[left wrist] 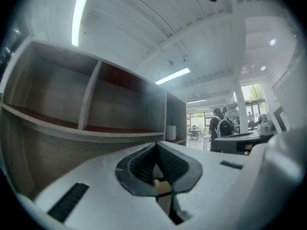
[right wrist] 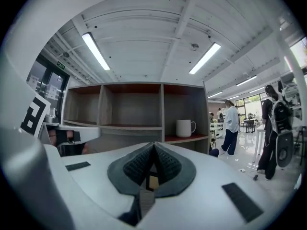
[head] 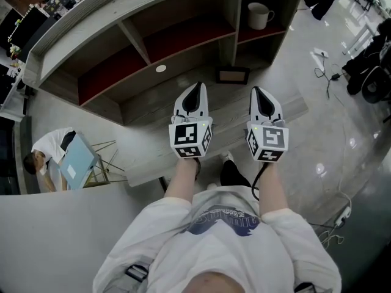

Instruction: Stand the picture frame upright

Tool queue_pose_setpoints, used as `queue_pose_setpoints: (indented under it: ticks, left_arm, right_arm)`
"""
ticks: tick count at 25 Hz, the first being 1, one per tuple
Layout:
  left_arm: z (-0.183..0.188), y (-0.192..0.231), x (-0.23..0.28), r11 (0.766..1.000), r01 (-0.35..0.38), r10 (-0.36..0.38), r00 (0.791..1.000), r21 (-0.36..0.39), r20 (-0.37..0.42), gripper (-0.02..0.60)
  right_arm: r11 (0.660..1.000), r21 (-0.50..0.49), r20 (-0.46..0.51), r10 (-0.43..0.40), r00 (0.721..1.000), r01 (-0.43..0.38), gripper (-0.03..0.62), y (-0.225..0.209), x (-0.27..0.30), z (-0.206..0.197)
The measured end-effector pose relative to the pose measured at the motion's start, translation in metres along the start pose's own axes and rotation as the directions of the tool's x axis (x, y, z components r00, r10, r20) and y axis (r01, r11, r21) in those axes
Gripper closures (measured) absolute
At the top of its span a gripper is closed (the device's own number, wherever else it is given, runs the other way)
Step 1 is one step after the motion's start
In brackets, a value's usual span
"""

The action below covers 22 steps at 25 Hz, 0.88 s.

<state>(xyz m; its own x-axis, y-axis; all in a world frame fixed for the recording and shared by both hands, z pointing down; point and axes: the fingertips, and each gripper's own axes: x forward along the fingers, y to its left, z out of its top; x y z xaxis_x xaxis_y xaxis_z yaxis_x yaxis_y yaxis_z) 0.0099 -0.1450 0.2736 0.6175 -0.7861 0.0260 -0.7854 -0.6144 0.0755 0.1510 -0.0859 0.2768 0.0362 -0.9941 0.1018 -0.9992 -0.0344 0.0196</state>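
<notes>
My left gripper [head: 197, 87] and right gripper [head: 257, 91], jaws of both pressed together on nothing, side by side; just beyond and between them, the picture frame [head: 232, 75] stands on the grey tabletop [head: 153, 112] before the shelf unit [head: 183, 35]; white mug [head: 259, 15] far right
</notes>
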Motion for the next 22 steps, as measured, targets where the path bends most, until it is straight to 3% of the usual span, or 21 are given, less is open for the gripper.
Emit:
queue_pose_setpoints:
  ticks: [22]
  left_arm:
    - [0.002,0.014,0.005,1.0,-0.016,0.016,1.0,-0.005,0.027,0.574]
  right_arm:
    - [0.995,-0.059,0.06,-0.075,0.995,0.079,0.597,-0.027,-0.01,0.011]
